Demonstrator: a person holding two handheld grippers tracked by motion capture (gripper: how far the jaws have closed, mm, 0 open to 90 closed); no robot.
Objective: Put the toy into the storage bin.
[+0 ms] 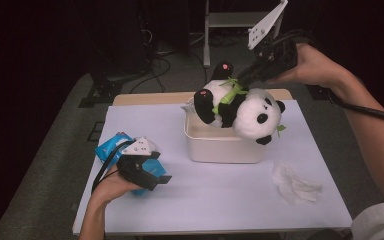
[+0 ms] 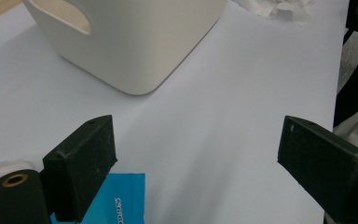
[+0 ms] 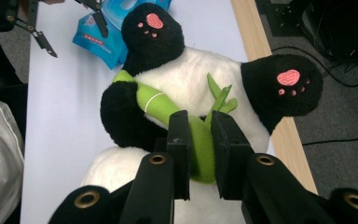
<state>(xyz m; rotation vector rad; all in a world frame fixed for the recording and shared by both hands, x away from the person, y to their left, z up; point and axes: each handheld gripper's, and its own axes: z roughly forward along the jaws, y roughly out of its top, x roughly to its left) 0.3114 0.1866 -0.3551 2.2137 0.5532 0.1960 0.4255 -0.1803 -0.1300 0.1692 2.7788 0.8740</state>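
Observation:
A black-and-white plush panda [image 1: 242,107] hangs tilted over the cream tub [image 1: 220,145], feet up and head low. My right gripper [image 1: 242,78] is shut on the green bamboo stalk [image 3: 200,144] across the panda's [image 3: 177,84] belly, and the right gripper's [image 3: 199,154] jaws pinch that stalk from both sides. My left gripper [image 1: 152,177] rests on the white table [image 1: 215,195] at the left, over a blue wipes pack [image 1: 111,145]. The left gripper [image 2: 196,154] stands wide open with nothing between its jaws, the blue pack [image 2: 121,198] just under one of them.
The cream tub [image 2: 135,42] stands mid-table, with a handle cut-out in its wall. A crumpled white tissue [image 1: 295,184] lies to the right of it. Cables and stand legs cover the dark floor behind the table's far edge.

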